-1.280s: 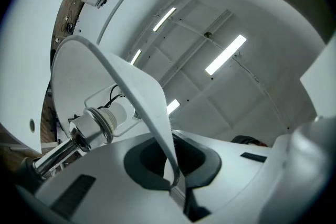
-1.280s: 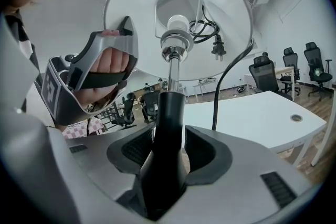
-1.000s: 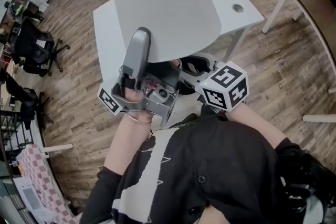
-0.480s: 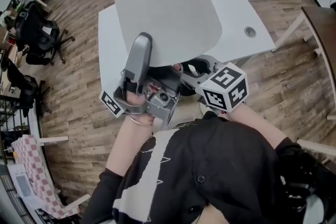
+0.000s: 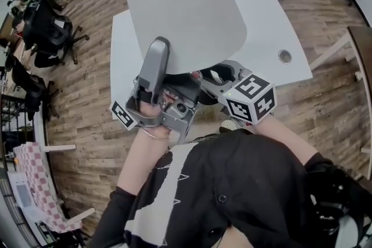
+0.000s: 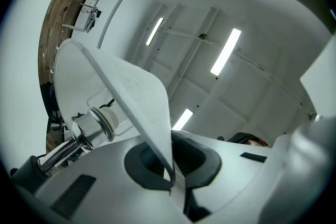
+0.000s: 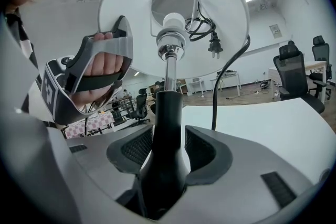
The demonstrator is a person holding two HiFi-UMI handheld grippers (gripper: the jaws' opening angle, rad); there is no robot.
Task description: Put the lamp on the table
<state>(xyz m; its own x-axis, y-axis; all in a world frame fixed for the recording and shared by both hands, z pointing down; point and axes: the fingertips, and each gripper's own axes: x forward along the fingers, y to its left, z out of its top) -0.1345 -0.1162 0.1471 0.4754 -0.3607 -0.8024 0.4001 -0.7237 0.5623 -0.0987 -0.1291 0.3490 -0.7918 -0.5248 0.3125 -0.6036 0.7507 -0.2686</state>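
- Step in hand, as I judge it: carrying the lamp [image 5: 183, 14] to the table [image 5: 273, 20]; it hangs in the air, not yet set down
- The left gripper [image 6: 170, 178] has its jaws pinched together on the thin rim of the shade [image 6: 131, 97]
- The right gripper [image 7: 167, 155] has its jaws set wide and clamped on the black neck [image 7: 167, 113]
- In the head view the shade fills the centre and covers the table's near part; bare tabletop shows at 2 o'clock of it
- In the right gripper view the stem [image 7: 169, 68] runs from 6 to 12 o'clock with the shade end at 12; the long axis looks near upright, and the base is hidden
- Next move calls for bringing the lamp over bare tabletop, lowering it level until it stands, keeping the cord [image 7: 226, 76] at 3 o'clock clear, then letting go
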